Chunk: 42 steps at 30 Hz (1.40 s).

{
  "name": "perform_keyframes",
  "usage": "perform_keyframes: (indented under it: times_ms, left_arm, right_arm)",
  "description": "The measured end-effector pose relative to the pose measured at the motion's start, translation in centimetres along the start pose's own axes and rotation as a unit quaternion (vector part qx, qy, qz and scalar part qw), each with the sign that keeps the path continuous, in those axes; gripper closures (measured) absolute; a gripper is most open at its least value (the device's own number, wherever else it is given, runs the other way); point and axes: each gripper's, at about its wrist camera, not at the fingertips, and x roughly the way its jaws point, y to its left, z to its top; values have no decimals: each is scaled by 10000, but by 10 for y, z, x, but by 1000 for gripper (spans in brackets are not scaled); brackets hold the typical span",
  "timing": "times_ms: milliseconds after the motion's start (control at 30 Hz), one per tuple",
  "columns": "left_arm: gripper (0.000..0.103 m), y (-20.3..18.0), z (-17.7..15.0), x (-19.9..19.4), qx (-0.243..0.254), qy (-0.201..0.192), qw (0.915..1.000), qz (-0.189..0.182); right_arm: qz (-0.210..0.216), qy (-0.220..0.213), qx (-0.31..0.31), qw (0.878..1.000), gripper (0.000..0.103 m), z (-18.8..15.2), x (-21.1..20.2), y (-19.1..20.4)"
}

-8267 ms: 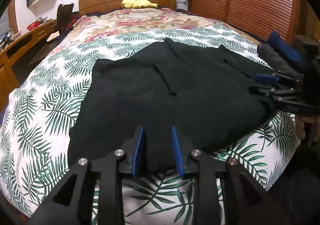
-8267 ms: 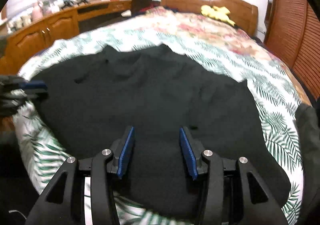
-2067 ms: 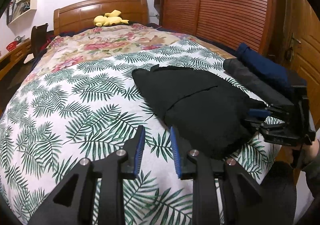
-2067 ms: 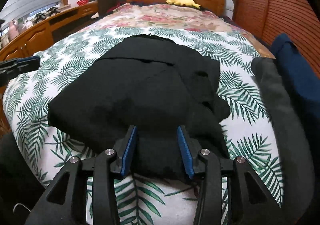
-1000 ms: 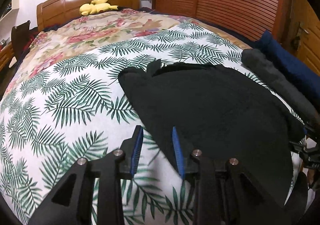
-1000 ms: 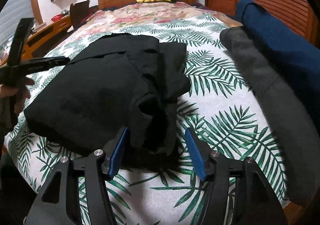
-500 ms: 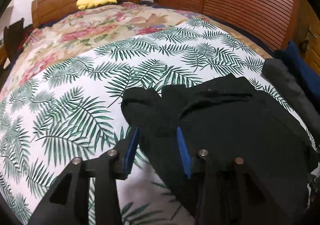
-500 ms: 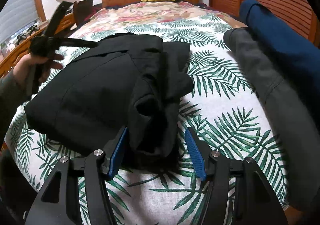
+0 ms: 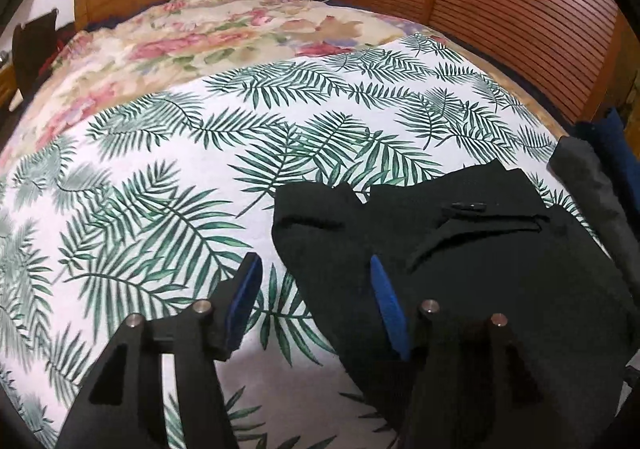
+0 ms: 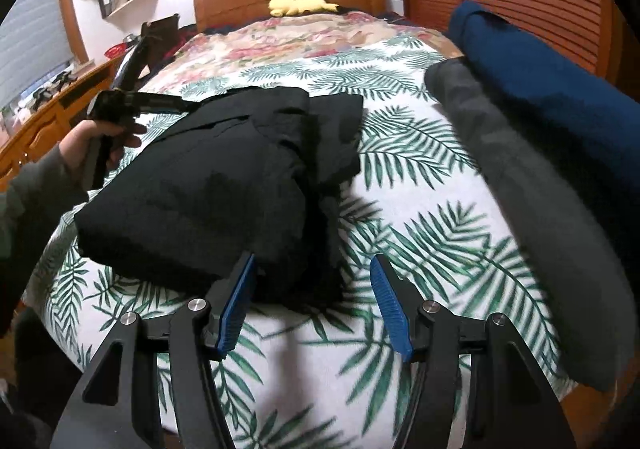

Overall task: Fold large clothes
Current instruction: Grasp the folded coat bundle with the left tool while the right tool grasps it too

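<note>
No legible text, labels or numbers anywhere.

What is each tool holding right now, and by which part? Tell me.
Nothing. The left tool and right tool are both open, each at an edge of the folded black garment.

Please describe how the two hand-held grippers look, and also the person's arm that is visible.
The left gripper and the right gripper look alike: black angular frames with silver bolt heads and two fingers faced with ribbed blue pads. No cables show. The person's left hand is bare, with a grey-green long sleeve.
</note>
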Motion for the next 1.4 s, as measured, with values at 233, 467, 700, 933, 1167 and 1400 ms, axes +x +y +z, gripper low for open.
perform_keyframes:
  times_ms: [233, 467, 700, 933, 1167, 1400]
  left_arm:
    - [48, -1, -3, 14, -89, 22, 9999, -111]
    - [48, -4, 0, 22, -112, 96, 9998, -120]
    - [61, -7, -1, 24, -144, 99, 9995, -244]
    - [88, -20, -4, 12, 78, -9, 10000, -39]
    - [92, -24, -6, -29, 101, -430, 9989, 165]
    - [93, -35, -12, -74, 232, -858, 9954, 370]
  right_arm:
    - [1, 179, -32, 9998, 43, -2, 11, 8]
    - [186, 263, 305, 9990, 41, 9, 35, 7]
    - [742, 398, 695, 9940, 47, 10, 45, -2]
    - [724, 198, 268, 9968, 79, 16, 39, 12]
    - [666, -172, 284, 9972, 92, 33, 24, -2]
    - [634, -445, 105, 9969, 94, 49, 14, -2]
